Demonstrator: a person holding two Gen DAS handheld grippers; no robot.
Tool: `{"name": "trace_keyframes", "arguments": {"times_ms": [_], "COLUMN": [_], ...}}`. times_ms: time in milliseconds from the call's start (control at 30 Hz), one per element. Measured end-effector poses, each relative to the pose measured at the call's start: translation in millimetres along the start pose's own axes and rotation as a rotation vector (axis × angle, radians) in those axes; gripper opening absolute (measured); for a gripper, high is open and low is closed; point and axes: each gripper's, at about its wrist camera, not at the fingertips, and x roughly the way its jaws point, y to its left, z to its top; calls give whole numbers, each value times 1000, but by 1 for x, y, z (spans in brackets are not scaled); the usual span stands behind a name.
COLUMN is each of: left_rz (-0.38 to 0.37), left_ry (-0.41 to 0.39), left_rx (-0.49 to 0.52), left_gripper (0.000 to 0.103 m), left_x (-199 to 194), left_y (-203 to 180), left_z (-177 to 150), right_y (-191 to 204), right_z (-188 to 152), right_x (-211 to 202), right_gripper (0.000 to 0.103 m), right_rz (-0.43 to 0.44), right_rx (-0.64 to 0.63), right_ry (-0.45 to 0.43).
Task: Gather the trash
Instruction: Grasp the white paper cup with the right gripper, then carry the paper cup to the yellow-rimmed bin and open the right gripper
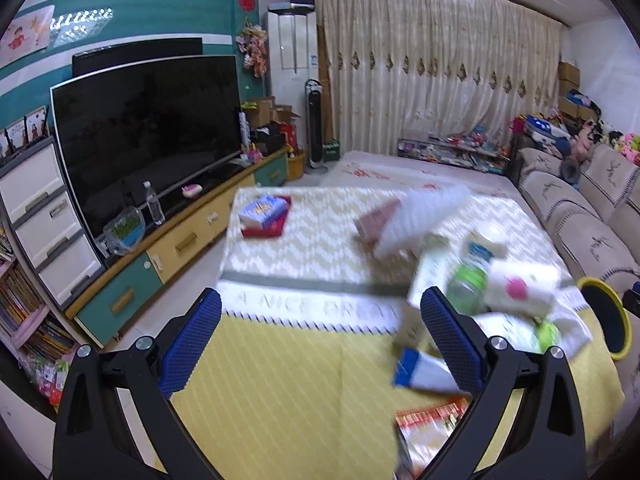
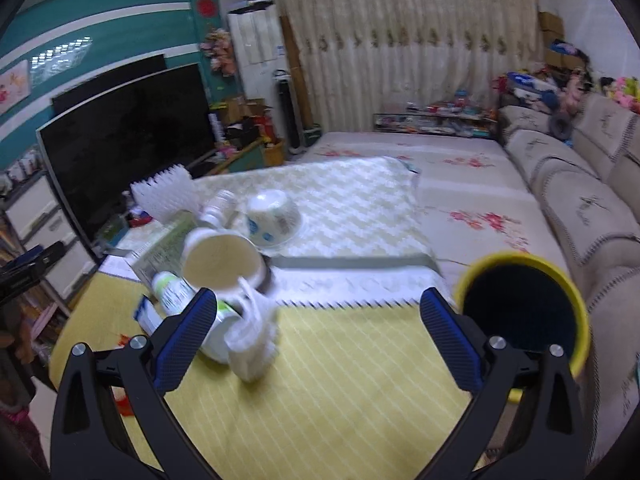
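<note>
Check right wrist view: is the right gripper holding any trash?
No, the right gripper is open, its fingers spread wide over bare yellow tablecloth with nothing between them.

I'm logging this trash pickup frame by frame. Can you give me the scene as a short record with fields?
setting: living room, low table with a yellow and white cloth
left gripper: open, empty, above the cloth
right gripper: open, empty, above the cloth
trash: blurred pile of packaging, including a paper cup, a white bowl and a green-capped bottle
bin: yellow bin, dark inside, at the table's right edge
apart from pile: red and blue box
</note>
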Motion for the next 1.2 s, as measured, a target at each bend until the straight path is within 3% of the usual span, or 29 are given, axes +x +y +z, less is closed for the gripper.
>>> {"name": "trace_keyframes", "arguments": {"times_ms": [67, 200, 333, 567, 667, 733, 800, 1200], "left_rz": [4, 0, 12, -3, -13, -14, -18, -87], "left_ry": [3, -1, 21, 58, 66, 66, 65, 38], "left_rx": [-16, -13, 12, 0, 11, 23, 31, 83], "left_gripper": [98, 98, 98, 98, 98, 98, 98, 98], "left_x": [11, 22, 33, 48, 51, 51, 50, 24], "left_y": [4, 5, 2, 0, -7, -11, -13, -30], "left_z": [7, 12, 10, 4, 3, 1, 0, 0], "right_y": [9, 22, 31, 45, 49, 49, 49, 16], "right_z": [11, 20, 20, 27, 32, 33, 33, 52], "right_x": [15, 55, 85, 105, 108, 108, 105, 39], "right_gripper": [93, 72, 61, 51, 37, 15, 6, 3], "right_rz": [35, 92, 121, 172, 192, 190, 198, 140], "right_rx": [-43, -111, -149, -182, -183, -179, -169, -78], "right_ry": [21, 104, 170, 178, 176, 171, 156, -21]}}
